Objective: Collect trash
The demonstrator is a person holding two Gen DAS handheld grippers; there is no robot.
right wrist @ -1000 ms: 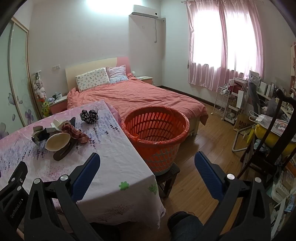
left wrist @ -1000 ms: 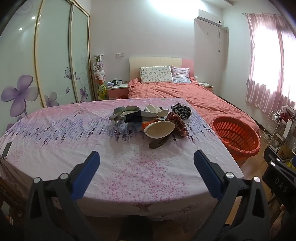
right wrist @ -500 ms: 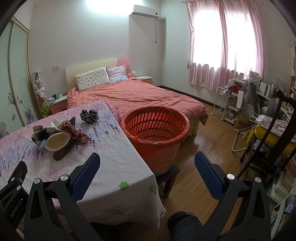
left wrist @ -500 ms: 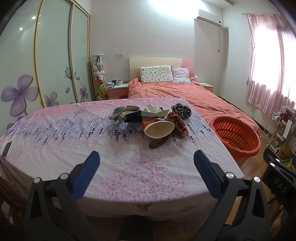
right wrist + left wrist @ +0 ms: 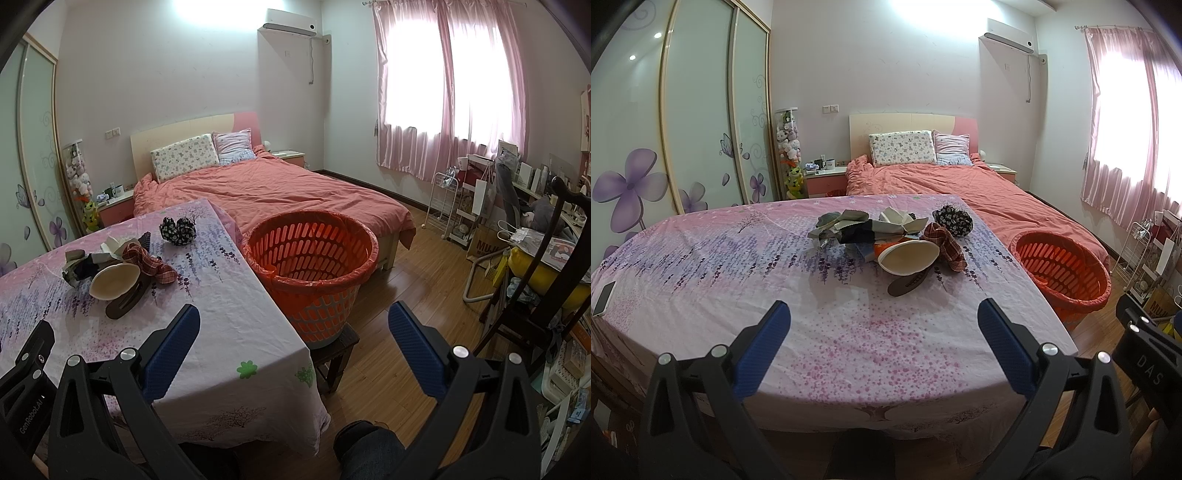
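Behind the counter with its pink-and-lavender floral cloth sits a bed with a salmon duvet. Round orange slotted plastic basket stands on a stool just beside the counter's edge. Heap of fabric scraps and a cream shallow bowl lies mid-counter. My left hand-held gripper and right hand-held gripper hang with fingers apart, gripping nothing.

Bare tablecloth lies before the trash pile.

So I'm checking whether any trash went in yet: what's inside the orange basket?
The basket holds only a thin orange liner folded over its rim; no trash shows. The near wall hides the bottom.
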